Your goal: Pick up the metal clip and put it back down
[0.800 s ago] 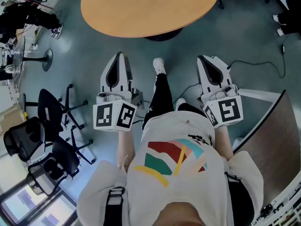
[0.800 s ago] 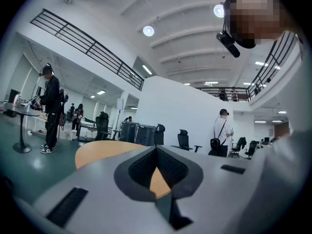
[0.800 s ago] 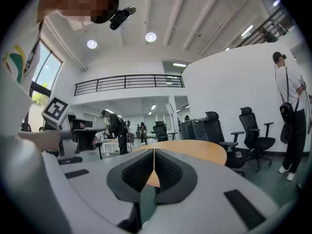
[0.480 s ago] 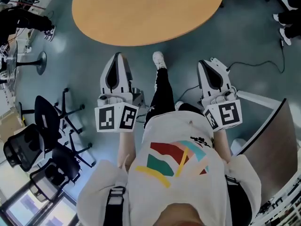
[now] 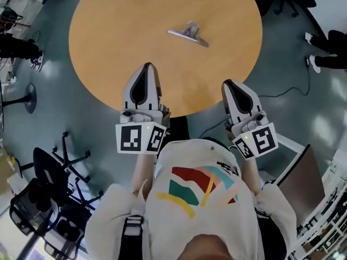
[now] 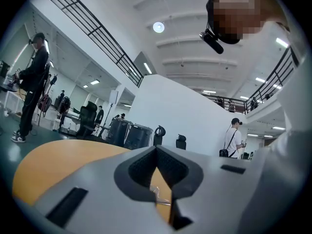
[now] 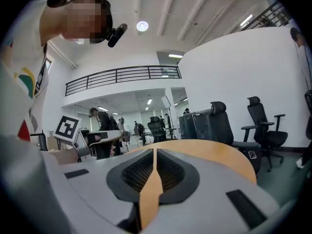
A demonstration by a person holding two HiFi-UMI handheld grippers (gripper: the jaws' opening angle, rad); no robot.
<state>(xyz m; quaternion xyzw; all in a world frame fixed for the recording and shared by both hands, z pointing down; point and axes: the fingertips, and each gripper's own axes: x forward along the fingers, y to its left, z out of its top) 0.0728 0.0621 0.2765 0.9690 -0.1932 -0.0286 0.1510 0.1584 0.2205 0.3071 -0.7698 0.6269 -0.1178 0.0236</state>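
A round wooden table fills the upper half of the head view, standing on a grey-green floor. A person in a white shirt with a coloured print stands at the table's near edge, looking steeply down with a two-jaw gripper in each hand. Black office chairs are grouped on the floor off the table's near left edge.

The left gripper points out over the near edge of the table. Its jaws are clenched tip to tip with nothing between them, and its marker cube sits back over the floor, close to the person. The right gripper reaches only to the table's near right edge. Its jaws are also pressed together and empty, with its marker cube likewise over the floor.

The metal clip lies flat on the bare wood around the middle of the table top. It is ahead of the gap between the two grippers, well apart from both and touched by neither. In the left gripper view it shows small and far off, through the slit below that gripper's closed tips.
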